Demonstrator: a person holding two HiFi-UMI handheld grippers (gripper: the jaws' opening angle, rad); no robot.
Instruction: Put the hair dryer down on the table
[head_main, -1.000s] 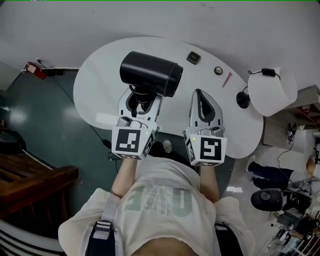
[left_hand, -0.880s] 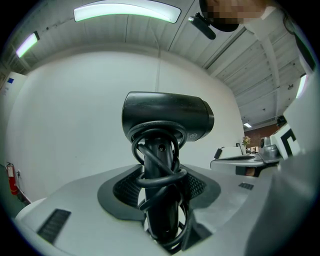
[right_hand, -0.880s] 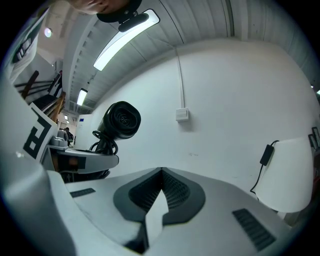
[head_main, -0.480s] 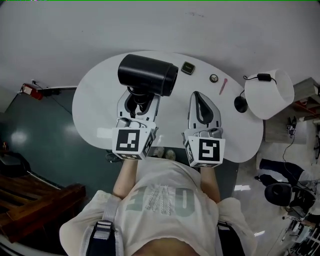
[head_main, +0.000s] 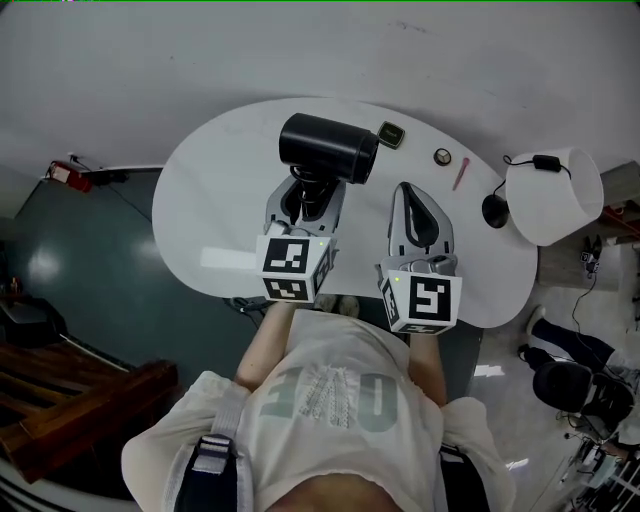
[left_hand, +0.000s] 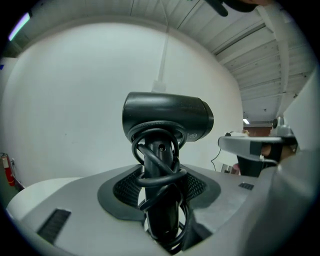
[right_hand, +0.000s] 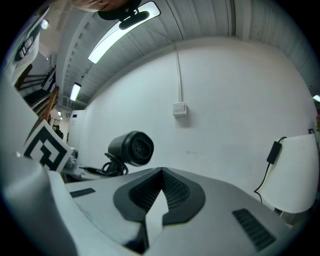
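Observation:
A black hair dryer (head_main: 327, 148) stands upright in my left gripper (head_main: 305, 200), held above the white oval table (head_main: 220, 200). The jaws close on its handle (left_hand: 161, 200), which has its black cord wound around it; the barrel (left_hand: 167, 116) points sideways above the jaws. In the right gripper view the hair dryer (right_hand: 131, 148) shows to the left, its round end facing the camera. My right gripper (head_main: 417, 215) hovers beside it over the table's right half, jaws shut together with nothing between them.
On the table's far edge lie a small dark square device (head_main: 390, 134), a small round object (head_main: 442, 156) and a pink stick (head_main: 460, 173). A white lamp shade (head_main: 553, 195) with a black base (head_main: 494, 211) stands at the right end. A white wall lies beyond.
The left gripper has carried the hair dryer to the right and farther from me, so it looks smaller. The right gripper has barely shifted.

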